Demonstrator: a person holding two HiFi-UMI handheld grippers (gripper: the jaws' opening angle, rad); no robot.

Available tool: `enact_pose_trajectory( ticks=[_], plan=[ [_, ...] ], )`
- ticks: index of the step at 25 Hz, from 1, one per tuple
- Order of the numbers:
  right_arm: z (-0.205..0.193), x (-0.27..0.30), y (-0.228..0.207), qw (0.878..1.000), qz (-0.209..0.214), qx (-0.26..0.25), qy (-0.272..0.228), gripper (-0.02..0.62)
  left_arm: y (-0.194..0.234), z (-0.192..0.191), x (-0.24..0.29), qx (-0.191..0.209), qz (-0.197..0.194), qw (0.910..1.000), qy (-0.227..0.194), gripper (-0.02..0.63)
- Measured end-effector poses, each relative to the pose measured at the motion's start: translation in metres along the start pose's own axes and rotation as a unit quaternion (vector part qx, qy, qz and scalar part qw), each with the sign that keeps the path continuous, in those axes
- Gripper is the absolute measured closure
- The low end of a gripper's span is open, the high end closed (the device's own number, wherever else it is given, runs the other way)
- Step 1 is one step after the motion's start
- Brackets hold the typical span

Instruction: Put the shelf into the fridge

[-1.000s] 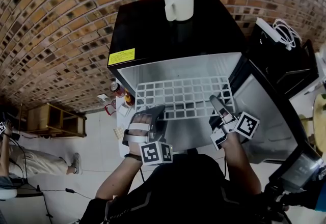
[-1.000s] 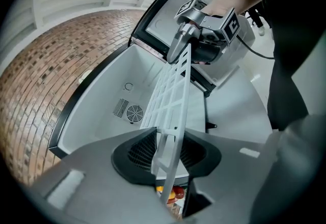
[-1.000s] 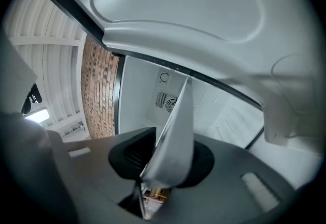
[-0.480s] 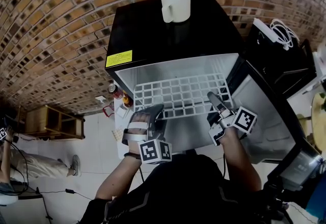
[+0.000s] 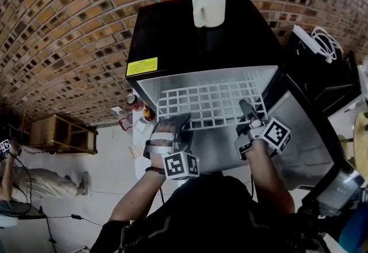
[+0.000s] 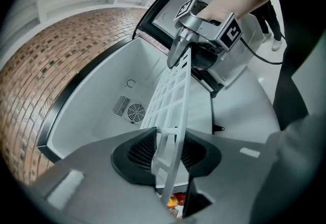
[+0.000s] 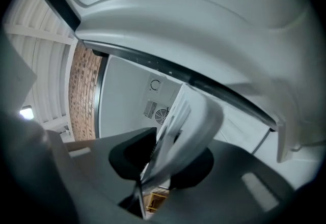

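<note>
**White plastic grid shelf (image 5: 210, 105) held level in the mouth of the black compact fridge (image 5: 195, 39)**

The fridge door stands open to the right. The shelf spans the grey-white cavity from side to side, with its far part inside and its near edge towards the person. The left gripper (image 5: 175, 125) has its jaws closed on the near left edge, a grid bar pinched between the pads. The right gripper (image 5: 247, 111) has its jaws clamped on the near right edge. A white ceramic mug (image 5: 208, 6) stands on the fridge top.
</note>
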State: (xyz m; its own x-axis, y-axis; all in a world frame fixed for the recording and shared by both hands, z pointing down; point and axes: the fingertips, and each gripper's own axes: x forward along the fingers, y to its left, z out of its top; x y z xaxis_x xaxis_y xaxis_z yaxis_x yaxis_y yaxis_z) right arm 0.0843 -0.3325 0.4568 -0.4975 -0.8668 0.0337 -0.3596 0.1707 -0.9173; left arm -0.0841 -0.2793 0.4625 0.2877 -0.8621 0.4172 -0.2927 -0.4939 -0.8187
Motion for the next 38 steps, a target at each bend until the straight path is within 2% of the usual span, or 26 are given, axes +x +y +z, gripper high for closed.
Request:
enact_pose_trajectory(
  ticks=[7, 10, 13, 15, 22, 31, 36, 38],
  plan=[
    [0.005, 0.014, 0.000, 1.000, -0.001, -0.002, -0.014, 0.512, 0.006, -0.005, 0.012, 0.008, 0.005, 0.9999, 0.005, 0.500],
    [0.009, 0.018, -0.006, 1.000, -0.023, -0.004, -0.015, 0.512, 0.012, -0.005, 0.018, 0.001, 0.008, 0.9999, 0.011, 0.500],
    [0.010, 0.024, -0.005, 1.000, -0.011, -0.005, -0.019, 0.512, 0.011, -0.007, 0.021, 0.000, 0.012, 0.9998, 0.017, 0.502],
    [0.010, 0.024, -0.008, 1.000, -0.020, -0.002, -0.022, 0.512, 0.012, -0.007, 0.023, 0.004, 0.013, 0.9997, 0.021, 0.502],
    [0.014, 0.033, -0.007, 0.999, -0.013, -0.001, -0.037, 0.511, 0.013, -0.011, 0.032, 0.017, 0.011, 0.9987, 0.047, 0.500],
    [0.024, 0.055, -0.012, 0.998, -0.037, -0.006, -0.051, 0.509, 0.023, -0.018, 0.055, 0.015, 0.020, 0.9956, 0.090, 0.502],
    [0.026, 0.059, -0.015, 0.996, -0.054, -0.019, -0.066, 0.503, 0.023, -0.023, 0.061, 0.028, 0.015, 0.9915, 0.126, 0.500],
    [0.028, 0.063, -0.015, 0.995, -0.059, -0.023, -0.071, 0.502, 0.025, -0.022, 0.066, 0.018, 0.018, 0.9919, 0.124, 0.500]
  ],
)
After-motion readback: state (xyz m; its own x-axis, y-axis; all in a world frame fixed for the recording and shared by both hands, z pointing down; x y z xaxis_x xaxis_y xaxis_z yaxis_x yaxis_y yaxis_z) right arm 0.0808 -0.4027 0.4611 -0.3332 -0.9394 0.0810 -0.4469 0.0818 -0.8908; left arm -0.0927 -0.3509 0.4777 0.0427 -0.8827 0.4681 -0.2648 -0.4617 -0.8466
